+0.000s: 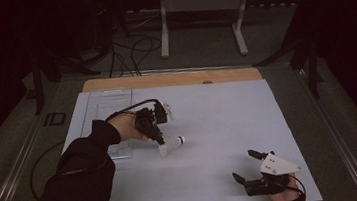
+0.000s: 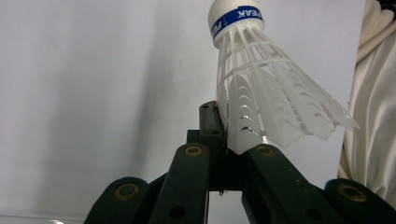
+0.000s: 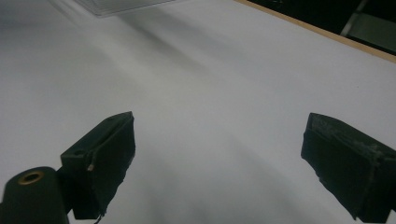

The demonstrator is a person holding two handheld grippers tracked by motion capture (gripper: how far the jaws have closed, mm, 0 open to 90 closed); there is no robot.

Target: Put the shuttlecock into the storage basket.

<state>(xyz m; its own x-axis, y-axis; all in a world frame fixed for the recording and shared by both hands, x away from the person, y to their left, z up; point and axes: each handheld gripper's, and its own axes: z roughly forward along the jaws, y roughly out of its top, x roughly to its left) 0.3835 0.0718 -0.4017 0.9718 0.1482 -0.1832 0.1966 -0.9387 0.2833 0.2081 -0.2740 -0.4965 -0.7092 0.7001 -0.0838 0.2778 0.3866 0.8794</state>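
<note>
A white plastic shuttlecock (image 1: 172, 145) with a blue band round its cork hangs just over the white table sheet, left of the middle. My left gripper (image 1: 161, 139) points down and right and is shut on the edge of its skirt. In the left gripper view the shuttlecock (image 2: 261, 93) stands cork-up, away from the camera, with the lower skirt pinched between the jaws of the left gripper (image 2: 229, 140). My right gripper (image 1: 244, 166) rests near the table's front right corner, open and with nothing in it. The right gripper view has its fingers (image 3: 105, 158) wide apart over bare sheet.
A clear plastic box (image 1: 109, 107) stands at the table's left, behind the left hand, and its edge (image 3: 121, 4) shows in the right gripper view. The white sheet (image 1: 228, 115) covers the table up to a wooden far edge (image 1: 174, 78). Cream cloth (image 2: 373, 102) borders the left gripper view.
</note>
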